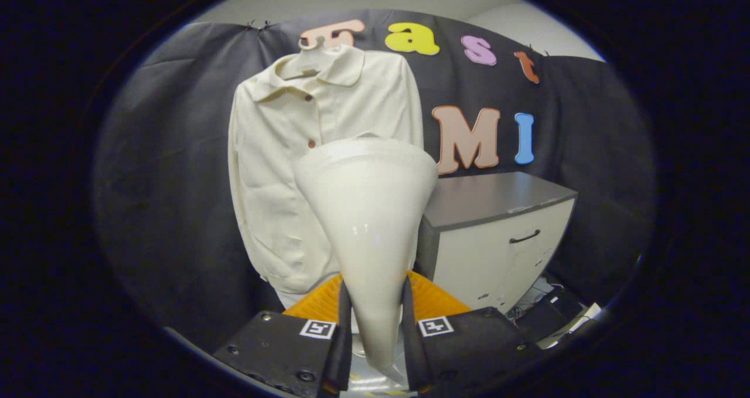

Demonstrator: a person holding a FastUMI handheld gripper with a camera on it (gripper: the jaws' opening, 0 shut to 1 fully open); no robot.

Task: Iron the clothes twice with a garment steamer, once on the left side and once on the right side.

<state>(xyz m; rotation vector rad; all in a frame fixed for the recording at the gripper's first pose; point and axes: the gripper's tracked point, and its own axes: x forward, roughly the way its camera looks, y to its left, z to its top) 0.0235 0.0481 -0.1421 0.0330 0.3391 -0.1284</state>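
**Spotter:** What have you got in hand?

**Operator:** I have the gripper (pixel 375 322) closed down narrow on the garment steamer (pixel 368 210). Both fingers press against its slim handle end, one on each side, and the wide head flares out ahead of them at twelve o'clock.

**Spotter:** And the clothes?

**Operator:** The cream jacket (pixel 293 163) hangs on a hanger (pixel 313 45) against the dark booth wall, beyond the steamer head and toward eleven o'clock of it. The head covers part of the jacket's front, but I cannot tell whether it touches the fabric; I judge it stands off.

**Spotter:** What worries you?

**Operator:** Three things. The handle is smooth and tapered, so if I tilt hard on a stroke it may slide through the fingers. The jacket hangs free, so a firm push may swing it on the hanger, and the stroke would skate off instead of pressing. And the cabinet (pixel 498 234) sits near at three o'clock, so a wide sweep on that side could knock the head against its top.

**Spotter:** Anything below?

**Operator:** An orange ridged thing (pixel 433 298) lies just behind the fingers. I cannot say what it is.
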